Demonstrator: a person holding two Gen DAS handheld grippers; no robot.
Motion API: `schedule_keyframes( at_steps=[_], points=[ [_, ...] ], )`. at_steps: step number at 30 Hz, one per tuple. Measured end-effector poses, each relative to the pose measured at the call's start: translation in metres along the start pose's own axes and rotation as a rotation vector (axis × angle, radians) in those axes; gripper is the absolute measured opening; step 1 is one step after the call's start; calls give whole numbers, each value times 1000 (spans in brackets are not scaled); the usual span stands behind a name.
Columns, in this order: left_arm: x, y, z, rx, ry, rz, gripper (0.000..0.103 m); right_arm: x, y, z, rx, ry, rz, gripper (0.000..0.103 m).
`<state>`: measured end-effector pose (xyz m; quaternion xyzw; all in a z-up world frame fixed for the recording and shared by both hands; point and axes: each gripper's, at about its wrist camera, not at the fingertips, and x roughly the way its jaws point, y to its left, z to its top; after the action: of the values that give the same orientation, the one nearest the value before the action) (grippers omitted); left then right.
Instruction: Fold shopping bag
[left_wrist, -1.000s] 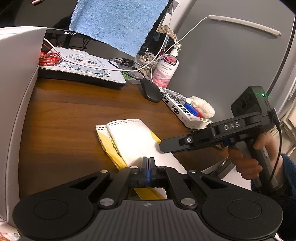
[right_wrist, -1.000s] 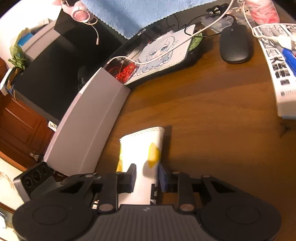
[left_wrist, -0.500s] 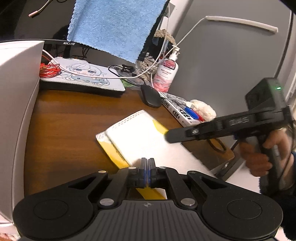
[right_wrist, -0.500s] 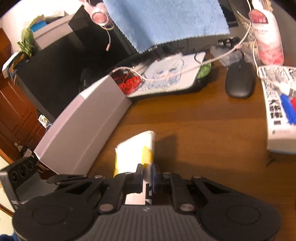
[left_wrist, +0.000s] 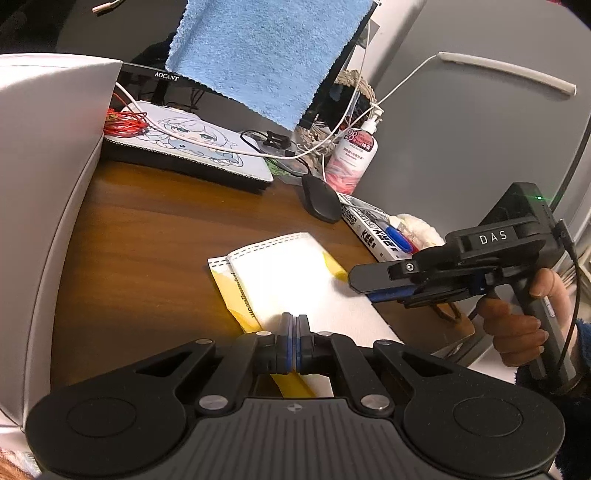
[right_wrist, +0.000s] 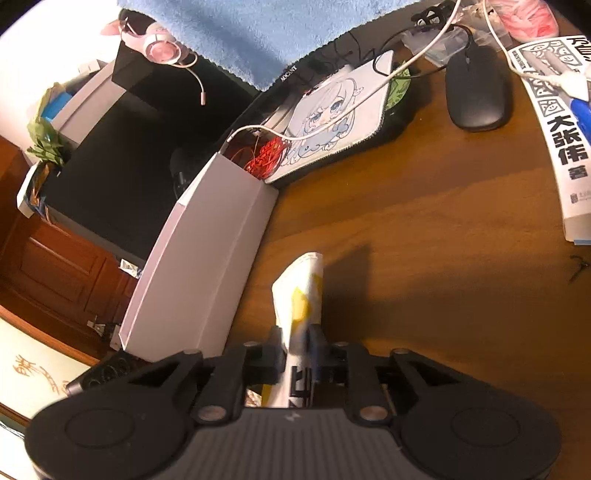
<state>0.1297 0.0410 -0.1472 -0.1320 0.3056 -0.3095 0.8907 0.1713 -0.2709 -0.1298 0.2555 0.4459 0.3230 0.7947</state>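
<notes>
Lying flat on the brown wooden desk (left_wrist: 147, 236), the white and yellow flat-folded shopping bag (left_wrist: 291, 280) is showing a perforated far edge in the left wrist view. The left gripper (left_wrist: 294, 332) is sitting with jaws pressed together over the bag's near end; whether it is pinching the bag is unclear. The right gripper (left_wrist: 373, 286), held by a hand (left_wrist: 517, 325), is reaching to the bag's right edge. A black mouse (left_wrist: 320, 197) and a book (left_wrist: 373, 229) are lying beyond.

Seen from the right wrist, the right gripper (right_wrist: 300, 338) is clamping the bag (right_wrist: 301, 288), its panel rising on edge. A grey box wall (right_wrist: 207, 258) is crowding the left; bare desk (right_wrist: 443, 258) is lying open rightward.
</notes>
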Motion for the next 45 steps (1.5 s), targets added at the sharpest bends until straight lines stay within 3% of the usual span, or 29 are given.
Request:
schedule_keyframes(
  at_steps=[6, 9, 14, 16, 17, 18, 21, 25, 30, 34, 37, 41, 45],
  points=[
    [3, 3, -2, -32, 5, -40, 2, 17, -1, 0, -19, 34, -56, 25],
    [3, 3, -2, -26, 4, -43, 2, 23, 2, -3, -46, 23, -88, 14],
    [-1, 4, 1, -37, -21, -74, 4, 19, 14, -13, -113, -39, -118, 11],
    [-8, 3, 3, -75, -63, -97, 24, 12, 19, -16, -134, -83, -113, 10],
    [-12, 3, 5, -96, -85, -102, 45, 6, 20, -18, -140, -110, -112, 10],
    [-16, 2, 7, -115, -113, -111, 55, 1, 21, -19, -146, -137, -110, 9],
    [-29, -2, 16, -149, -172, -145, 64, -21, 19, -24, -148, -235, -99, 9],
    [-41, -5, 29, -191, -237, -192, 77, -53, 12, -32, -144, -354, 6, 9],
    [-29, -8, 36, -187, -231, -228, 78, -85, 0, -42, -113, -471, 163, 8],
    [-17, 1, 33, -279, -222, -337, 78, -91, -14, -41, -60, -487, 238, 8],
    [-11, 9, 34, -339, -210, -410, 78, -97, -28, -43, 3, -499, 356, 8],
    [-14, 8, 39, -352, -213, -554, 79, -98, -43, -45, 72, -488, 523, 8],
    [-23, 4, 48, -327, -225, -639, 80, -93, -43, -44, 85, -445, 578, 8]
  ],
)
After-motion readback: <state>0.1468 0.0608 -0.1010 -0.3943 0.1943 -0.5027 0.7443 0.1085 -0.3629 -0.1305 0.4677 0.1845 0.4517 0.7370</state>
